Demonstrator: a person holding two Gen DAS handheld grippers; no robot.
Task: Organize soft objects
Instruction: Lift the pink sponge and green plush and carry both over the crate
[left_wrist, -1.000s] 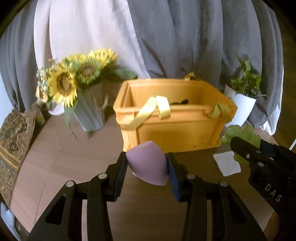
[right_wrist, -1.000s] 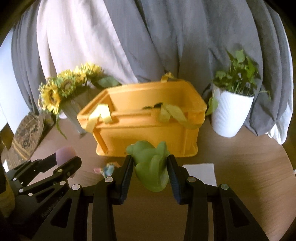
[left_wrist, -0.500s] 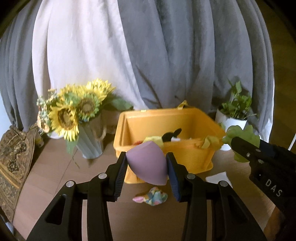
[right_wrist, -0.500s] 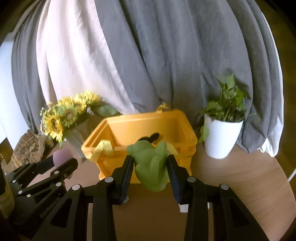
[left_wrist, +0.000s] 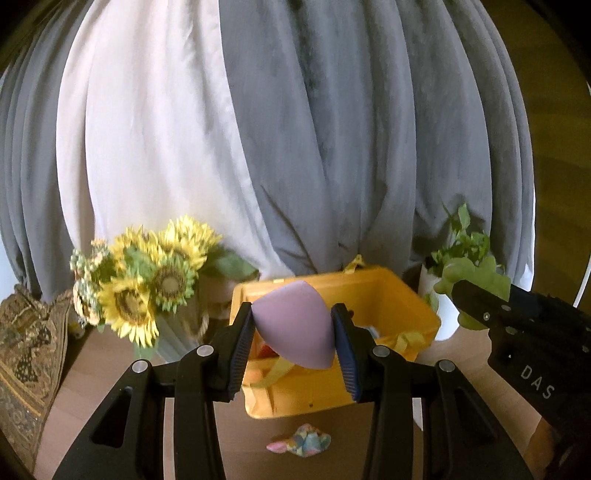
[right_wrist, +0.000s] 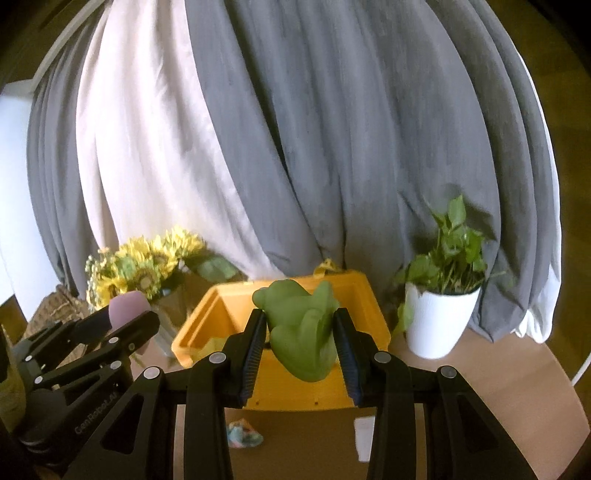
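Grey and white curtains (left_wrist: 229, 147) hang behind a round wooden table (left_wrist: 96, 373); in the left wrist view the left gripper (left_wrist: 293, 334) is clenched on a purple sponge (left_wrist: 295, 328), held in the air above the near rim of the yellow bin (left_wrist: 399, 306), which stands toward the table's far edge; sunflowers (left_wrist: 147, 284) stand at the far left edge; a small colourful cloth (left_wrist: 301, 443) lies on the table just in front of the bin.

In the right wrist view the right gripper (right_wrist: 299, 332) is clamped on a green soft toy (right_wrist: 301, 328), raised in front of the yellow bin (right_wrist: 218, 314); a potted plant (right_wrist: 439, 321) in a white pot stands near the table's far right edge; a white pad (right_wrist: 364, 437) lies near the front edge; the left gripper (right_wrist: 125, 321) with the purple sponge (right_wrist: 127, 302) shows at the left.
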